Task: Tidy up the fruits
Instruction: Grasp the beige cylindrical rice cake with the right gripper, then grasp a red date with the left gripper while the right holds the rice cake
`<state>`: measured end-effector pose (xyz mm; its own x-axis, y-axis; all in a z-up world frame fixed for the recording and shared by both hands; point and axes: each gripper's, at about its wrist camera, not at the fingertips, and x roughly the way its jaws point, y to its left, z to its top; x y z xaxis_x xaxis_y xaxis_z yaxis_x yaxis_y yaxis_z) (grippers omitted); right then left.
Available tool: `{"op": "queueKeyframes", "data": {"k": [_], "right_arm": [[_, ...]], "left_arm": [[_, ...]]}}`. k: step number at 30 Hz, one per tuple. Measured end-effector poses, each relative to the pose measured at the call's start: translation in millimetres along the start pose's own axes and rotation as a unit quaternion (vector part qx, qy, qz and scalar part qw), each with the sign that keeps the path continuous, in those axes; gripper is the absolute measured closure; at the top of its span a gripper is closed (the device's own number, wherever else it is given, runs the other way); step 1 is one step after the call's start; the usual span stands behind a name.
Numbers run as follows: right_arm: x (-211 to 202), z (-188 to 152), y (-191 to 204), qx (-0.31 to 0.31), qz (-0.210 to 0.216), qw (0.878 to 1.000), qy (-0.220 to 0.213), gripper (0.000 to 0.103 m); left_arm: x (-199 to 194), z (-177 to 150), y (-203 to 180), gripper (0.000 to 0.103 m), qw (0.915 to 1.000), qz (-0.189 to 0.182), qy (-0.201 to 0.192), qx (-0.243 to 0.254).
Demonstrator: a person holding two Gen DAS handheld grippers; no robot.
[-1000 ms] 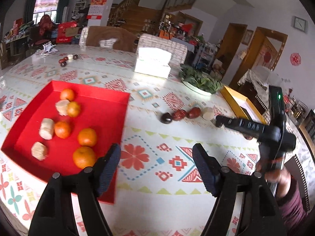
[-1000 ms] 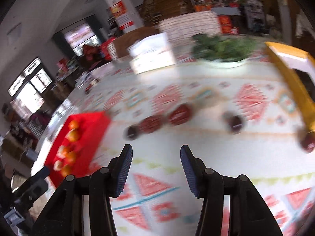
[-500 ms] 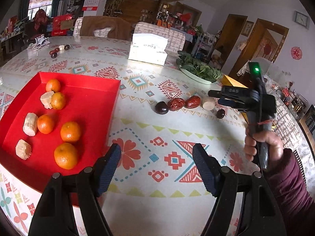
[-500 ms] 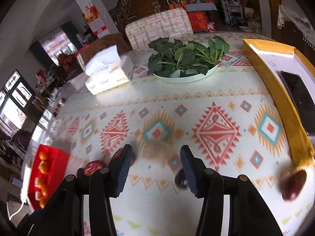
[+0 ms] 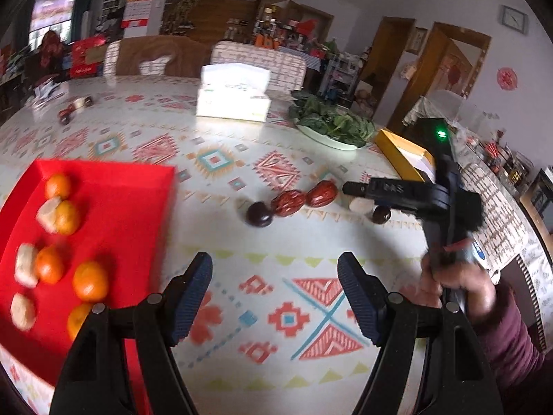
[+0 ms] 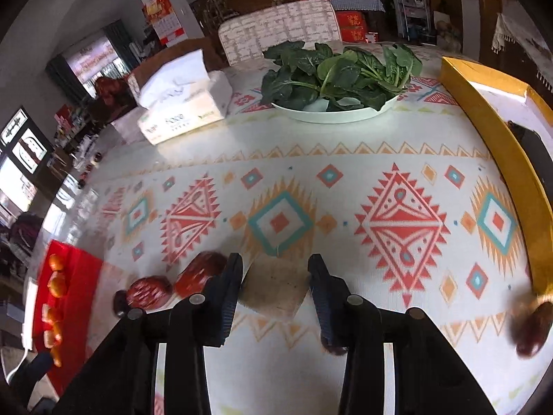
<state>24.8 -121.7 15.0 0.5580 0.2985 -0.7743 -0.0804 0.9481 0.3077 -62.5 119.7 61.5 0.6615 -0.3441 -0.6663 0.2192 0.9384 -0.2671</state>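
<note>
Low in the left wrist view, the left gripper (image 5: 274, 294) hangs with jaws apart and nothing between them above the patterned tablecloth (image 5: 276, 311); the red tray (image 5: 131, 214) of oranges (image 5: 90, 280) fills the lower left, dates (image 5: 287, 202) lie centre. Bottom centre of the right wrist view, the right gripper (image 6: 274, 282) has just been closing, its jaws flanking a pale chunk (image 6: 274, 292); whether the pads press it I cannot tell.

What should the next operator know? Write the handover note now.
Left tool: open, empty, above the tablecloth beside the red tray.
Right tool: jaws have just been closing around a pale chunk; grip not confirmed.
Done: oranges and other pale chunks sit in the tray.
Left: red dates and dark fruits lie on the cloth, plus this chunk.
</note>
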Motion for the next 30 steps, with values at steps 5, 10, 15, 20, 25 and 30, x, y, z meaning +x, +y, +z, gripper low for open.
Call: {"op": "queueKeyframes", "data": {"k": [5,10,15,20,25,30], "right_arm": [[-29.5,-23.5,-3.6,0.016,0.048,0.998,-0.021,0.06],[-42.4,-32.1,-10.4,0.027,0.067,0.996,-0.043,0.06],[-41.6,-28.5,-16.4,0.038,0.086,0.995,-0.045,0.06],[-37.0,-28.7,-17.4,0.039,0.096,0.994,-0.036,0.06],[-37.9,-29.0,-14.5,0.034,0.098,0.994,-0.038,0.06],[-37.5,-28.7,-14.3,0.033,0.093,0.994,-0.042,0.06]], "left_arm": [[36.7,20.2,-19.1,0.029,0.9981,-0.011,0.015,0.058],[79.4,38.5,-29.1,0.045,0.9938,-0.005,0.045,0.101],[108.9,46.5,-35.7,0.045,0.9881,0.011,0.06,0.141],[133.0,47.4,-41.8,0.045,0.9814,0.027,0.082,0.171],[138.4,45.2,-44.0,0.073,0.9798,0.042,0.086,0.176],[120.4,42.1,-46.1,0.077,0.9848,0.041,0.064,0.156]]}}
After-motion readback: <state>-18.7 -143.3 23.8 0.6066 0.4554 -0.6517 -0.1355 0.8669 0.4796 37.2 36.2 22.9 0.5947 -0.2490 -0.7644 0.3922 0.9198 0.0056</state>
